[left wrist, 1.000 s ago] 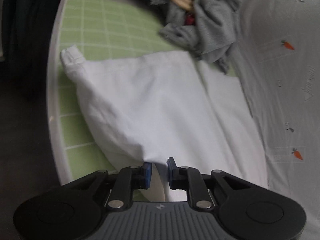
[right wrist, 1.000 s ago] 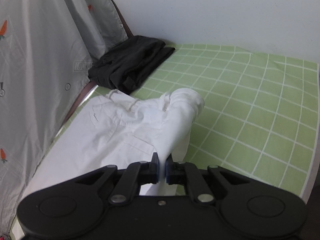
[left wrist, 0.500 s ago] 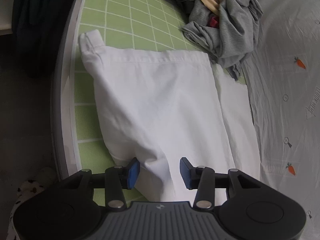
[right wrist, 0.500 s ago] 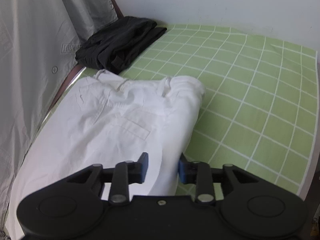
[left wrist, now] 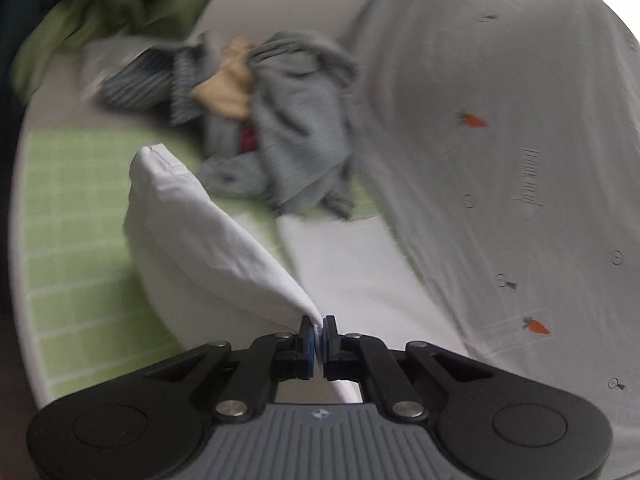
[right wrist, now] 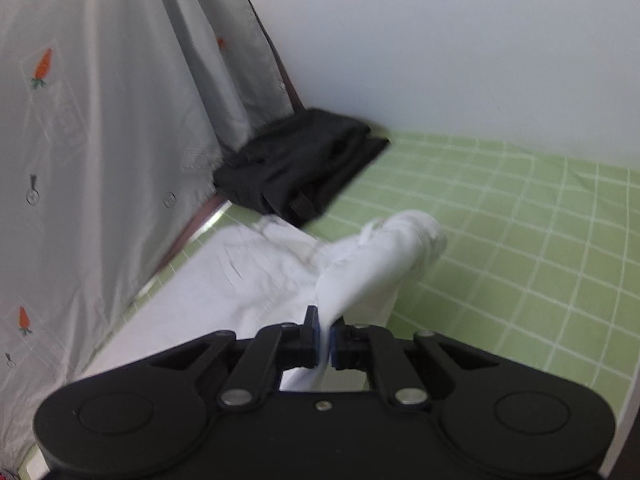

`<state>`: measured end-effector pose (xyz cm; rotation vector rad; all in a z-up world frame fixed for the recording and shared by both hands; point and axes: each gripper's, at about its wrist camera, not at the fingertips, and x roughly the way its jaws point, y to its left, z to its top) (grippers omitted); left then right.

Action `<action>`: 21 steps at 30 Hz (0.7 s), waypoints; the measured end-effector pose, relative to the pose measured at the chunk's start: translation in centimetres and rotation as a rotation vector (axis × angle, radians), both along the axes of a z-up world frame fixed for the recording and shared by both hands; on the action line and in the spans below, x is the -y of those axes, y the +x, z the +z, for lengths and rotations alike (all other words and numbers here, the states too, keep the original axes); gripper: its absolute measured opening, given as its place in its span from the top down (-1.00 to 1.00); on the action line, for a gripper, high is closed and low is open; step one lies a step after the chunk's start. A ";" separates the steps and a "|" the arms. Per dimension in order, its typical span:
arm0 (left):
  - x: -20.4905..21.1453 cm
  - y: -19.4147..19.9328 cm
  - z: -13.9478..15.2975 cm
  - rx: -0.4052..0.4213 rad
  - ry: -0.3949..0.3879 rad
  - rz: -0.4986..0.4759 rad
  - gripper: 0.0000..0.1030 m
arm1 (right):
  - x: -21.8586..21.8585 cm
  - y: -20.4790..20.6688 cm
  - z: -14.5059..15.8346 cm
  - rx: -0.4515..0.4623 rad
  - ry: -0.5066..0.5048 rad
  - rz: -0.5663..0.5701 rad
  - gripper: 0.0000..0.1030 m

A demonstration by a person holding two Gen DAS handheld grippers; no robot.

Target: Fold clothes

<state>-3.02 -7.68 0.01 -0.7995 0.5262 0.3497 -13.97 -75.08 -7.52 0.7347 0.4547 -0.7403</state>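
Your left gripper is clamped on a pinch of the white trousers, and your right gripper is pinched on the same garment at its waistband end. Both have an edge lifted into a tented ridge while the rest lies flat on the green checked mat.

In the left wrist view the raised fold runs from the fingertips toward 11 o'clock, and the flat leg stretches away toward 1 o'clock, beside the grey carrot-print cloth. To do this fold well, carry both pinches across together at one height, so the lifted edge stays taut between them and lands parallel to the far edge — not skewed. Keep the lift low; a high arc will likely drag the flat layer along with it. Set the edge down before you let go, then smooth outward.

Mind the loose grey pile at 12 o'clock in the left view, which sits close to the trouser hem. The frames are motion-blurred, so I can't say whether they touch.

No container is in sight. The folded black garment lies at 11 o'clock in the right view, just beyond the waistband — probably the place for finished pieces.
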 end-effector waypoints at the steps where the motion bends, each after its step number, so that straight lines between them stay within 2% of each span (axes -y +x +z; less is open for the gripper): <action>1: 0.3 1.6 0.6 0.007 0.024 -0.020 0.93 | 0.0 0.6 0.6 0.011 -0.009 0.002 0.90; 4: 0.8 7.2 1.7 0.029 0.082 -0.078 0.93 | 0.2 3.0 2.6 0.043 -0.036 0.011 0.90; 7: 1.1 15.4 2.4 0.069 0.118 -0.142 0.93 | 0.8 8.4 4.1 0.074 -0.052 0.029 0.90; 10: 2.3 26.2 2.9 0.092 0.189 -0.208 0.89 | 2.1 16.8 5.5 0.106 -0.052 0.050 0.90; 11: 2.7 29.7 2.8 0.081 0.208 -0.207 0.81 | 2.7 19.8 5.8 0.111 -0.057 0.064 0.89; 12: 3.1 33.2 2.5 0.066 0.226 -0.200 0.64 | 3.3 23.3 5.9 0.091 -0.065 0.102 0.87; 13: 3.3 35.1 1.9 0.042 0.214 -0.185 0.28 | 3.9 26.9 6.0 0.072 -0.072 0.139 0.80; 14: 3.3 36.5 1.2 0.015 0.193 -0.169 0.12 | 4.2 29.1 5.9 0.045 -0.056 0.142 0.42; 15: 3.4 37.9 0.5 -0.012 0.173 -0.152 -0.11 | 4.5 31.2 5.7 0.018 -0.040 0.145 0.24; 16: 3.4 38.0 -0.5 -0.021 0.155 -0.139 -0.25 | 4.1 31.9 5.5 0.017 -0.053 0.139 0.08; 18: 3.0 36.4 -2.8 -0.078 0.147 -0.123 -0.32 | 2.3 31.4 4.5 -0.001 -0.129 0.140 -0.25; 19: 2.7 35.4 -4.2 -0.139 0.154 -0.117 -0.33 | 1.2 30.8 3.6 -0.045 -0.169 0.132 -0.49; 21: 1.7 32.6 -6.6 -0.242 0.180 -0.085 -0.33 | -0.5 29.1 1.4 -0.153 -0.216 0.123 -0.52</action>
